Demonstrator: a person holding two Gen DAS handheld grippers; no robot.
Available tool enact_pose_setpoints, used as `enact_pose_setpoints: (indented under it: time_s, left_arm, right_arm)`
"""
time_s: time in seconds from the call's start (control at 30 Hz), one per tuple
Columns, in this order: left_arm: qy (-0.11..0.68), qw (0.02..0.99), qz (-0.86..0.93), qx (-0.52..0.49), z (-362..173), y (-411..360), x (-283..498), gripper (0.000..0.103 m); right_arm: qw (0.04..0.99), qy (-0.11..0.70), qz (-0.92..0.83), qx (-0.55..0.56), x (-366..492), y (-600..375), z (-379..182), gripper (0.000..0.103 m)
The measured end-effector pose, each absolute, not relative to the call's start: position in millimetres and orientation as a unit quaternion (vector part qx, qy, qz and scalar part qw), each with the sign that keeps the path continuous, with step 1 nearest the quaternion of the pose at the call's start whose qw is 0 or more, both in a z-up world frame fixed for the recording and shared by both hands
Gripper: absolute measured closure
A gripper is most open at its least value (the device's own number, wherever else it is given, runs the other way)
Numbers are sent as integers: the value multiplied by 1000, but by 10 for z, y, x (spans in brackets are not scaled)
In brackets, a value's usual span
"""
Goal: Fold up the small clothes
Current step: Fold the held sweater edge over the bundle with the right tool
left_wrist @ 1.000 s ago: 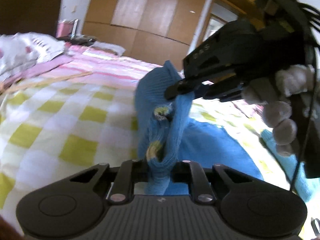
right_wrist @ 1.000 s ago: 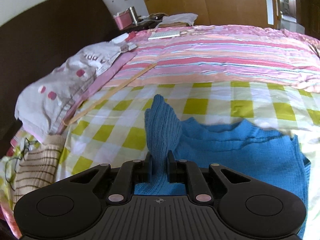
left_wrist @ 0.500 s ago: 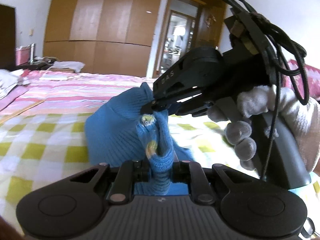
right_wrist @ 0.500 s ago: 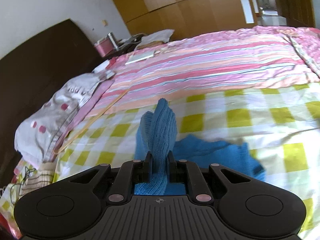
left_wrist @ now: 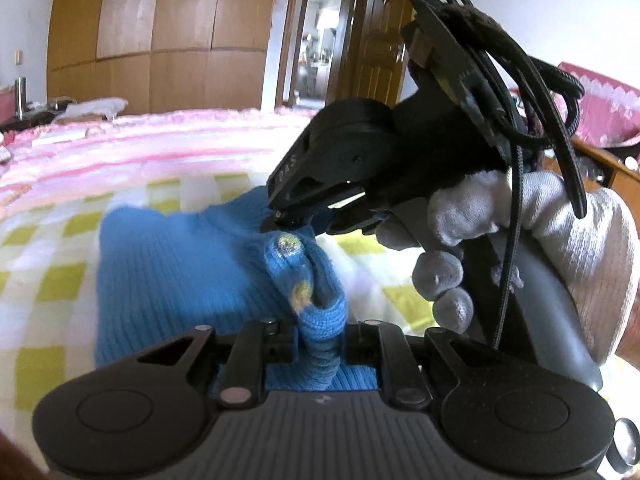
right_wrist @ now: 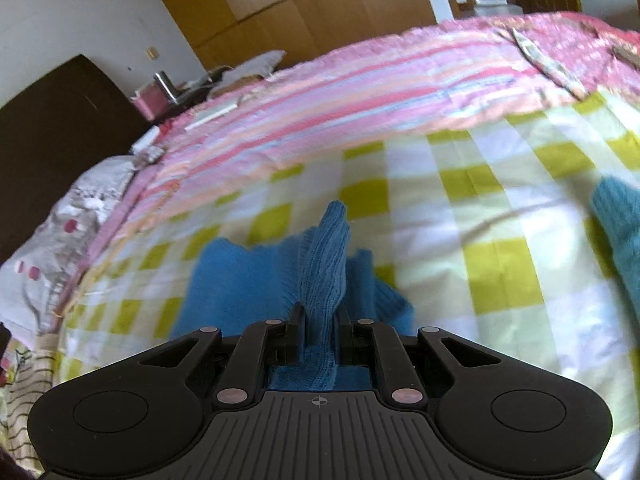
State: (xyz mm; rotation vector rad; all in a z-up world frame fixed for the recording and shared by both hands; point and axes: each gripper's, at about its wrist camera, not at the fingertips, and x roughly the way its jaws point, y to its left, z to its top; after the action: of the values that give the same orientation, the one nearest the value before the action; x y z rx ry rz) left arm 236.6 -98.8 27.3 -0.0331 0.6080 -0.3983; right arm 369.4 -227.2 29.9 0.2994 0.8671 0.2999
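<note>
A small blue knitted sweater (left_wrist: 180, 264) lies partly on the yellow-checked sheet (left_wrist: 48, 280), its near edge lifted. My left gripper (left_wrist: 320, 334) is shut on a bunched edge with two round buttons (left_wrist: 289, 243). The right gripper (left_wrist: 296, 220), held by a white-gloved hand (left_wrist: 520, 216), pinches the same edge just beyond the buttons. In the right wrist view, my right gripper (right_wrist: 320, 328) is shut on a ridge of the blue sweater (right_wrist: 328, 264), the rest spread below. Another piece of blue knit (right_wrist: 618, 216) shows at the right edge.
A pink striped blanket (right_wrist: 360, 92) covers the far half of the bed. A pale pillow (right_wrist: 72, 208) and dark headboard (right_wrist: 48, 136) are at the left, a striped beige garment (right_wrist: 24, 392) at the lower left. Wooden wardrobes (left_wrist: 160, 40) and a doorway (left_wrist: 320, 52) stand behind.
Both grippers have carried the held sweater edge sideways across the bed, and the sweater's body now lies doubled over under them. The right gripper looms closer and larger in the left wrist view.
</note>
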Motion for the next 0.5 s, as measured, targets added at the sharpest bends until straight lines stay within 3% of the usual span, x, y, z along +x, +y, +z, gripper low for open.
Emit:
enact_pose_setpoints:
  time_s: [0.23,0.5]
  left_arm:
    - [307,929,-205,-9,172,-1056,2275,70]
    - [309,923,-227,0,190,-951,2200,68]
  right_arm:
    - [881,420,142,165,3676,-2410,132,85]
    - [886,408,142,167,3517,-2494,226,85]
